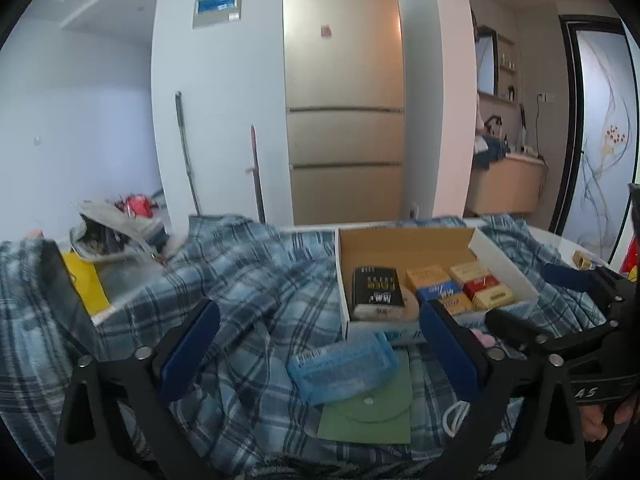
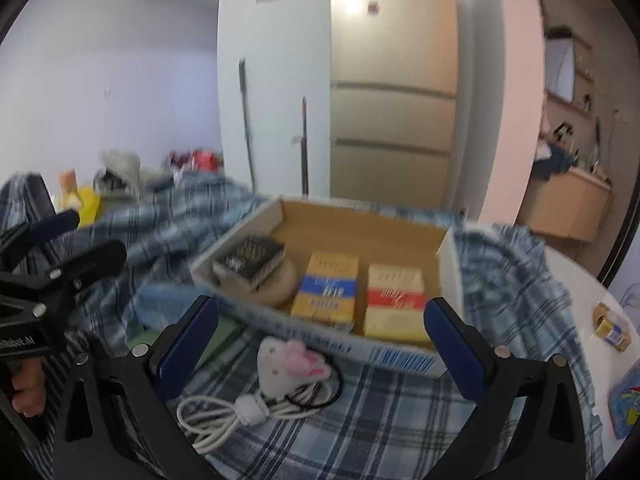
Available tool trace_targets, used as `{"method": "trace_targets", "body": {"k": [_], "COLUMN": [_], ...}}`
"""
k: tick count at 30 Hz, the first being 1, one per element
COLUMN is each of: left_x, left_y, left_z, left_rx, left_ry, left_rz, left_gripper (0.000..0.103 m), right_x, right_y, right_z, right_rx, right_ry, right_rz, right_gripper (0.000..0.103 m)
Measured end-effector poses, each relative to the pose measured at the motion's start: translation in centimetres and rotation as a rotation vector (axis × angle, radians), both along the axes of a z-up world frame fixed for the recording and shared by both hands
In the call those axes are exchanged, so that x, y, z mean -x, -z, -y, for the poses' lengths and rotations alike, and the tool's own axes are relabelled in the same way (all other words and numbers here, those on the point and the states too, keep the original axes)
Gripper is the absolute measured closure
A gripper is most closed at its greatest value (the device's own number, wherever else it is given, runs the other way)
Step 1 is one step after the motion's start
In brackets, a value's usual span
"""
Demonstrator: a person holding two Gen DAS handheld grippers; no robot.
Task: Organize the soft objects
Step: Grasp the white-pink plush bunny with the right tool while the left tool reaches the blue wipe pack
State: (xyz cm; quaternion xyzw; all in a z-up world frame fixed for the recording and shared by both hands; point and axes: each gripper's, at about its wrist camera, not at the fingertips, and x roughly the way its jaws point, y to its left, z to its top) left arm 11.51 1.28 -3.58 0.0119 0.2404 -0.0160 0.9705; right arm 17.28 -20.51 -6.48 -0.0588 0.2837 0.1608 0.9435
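An open cardboard box [image 1: 504, 268] [image 2: 448, 254] on a blue plaid cloth [image 1: 248, 280] holds a black tissue pack [image 1: 376, 292] [image 2: 250, 262] and several yellow, blue and red tissue packs [image 2: 326, 292]. A light blue tissue pack [image 1: 344, 366] lies in front of the box, between the fingers of my open, empty left gripper [image 1: 320, 350]. A small white and pink plush toy [image 2: 292, 364] lies beside a coiled white cable [image 2: 240, 410], between the fingers of my open, empty right gripper [image 2: 322, 346].
A green envelope [image 1: 372, 416] lies under the blue pack. A yellow bag [image 1: 86, 284] and crumpled grey packaging [image 1: 116, 228] sit at the far left. A small gold box [image 2: 610, 326] and a blue packet [image 2: 626, 404] lie on the white table at right. A fridge stands behind.
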Motion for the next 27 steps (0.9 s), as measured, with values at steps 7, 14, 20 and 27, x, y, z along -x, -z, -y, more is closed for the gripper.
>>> {"method": "trace_targets", "body": {"k": [7, 14, 20, 27], "left_x": [-1.5, -2.2, -2.8, -3.1], "left_y": [1.2, 1.6, 2.4, 2.6], "left_z": [0.3, -0.2, 0.2, -0.2], "left_rx": [0.002, 0.029, 0.026, 0.060], "left_ry": [0.026, 0.020, 0.055, 0.067], "left_rz": [-0.102, -0.149, -0.221, -0.244], "left_gripper": [0.009, 0.013, 0.025, 0.025], "right_x": [-1.3, -1.8, -2.1, -1.4], "right_y": [2.1, 3.4, 4.3, 3.5], "right_z": [-1.0, -1.8, -2.3, -2.0], "right_rx": [0.046, 0.086, 0.110, 0.086], "right_ry": [-0.044, -0.068, -0.098, -0.117], "right_rz": [-0.127, -0.197, -0.249, -0.205], "right_gripper": [0.017, 0.030, 0.061, 0.073]}}
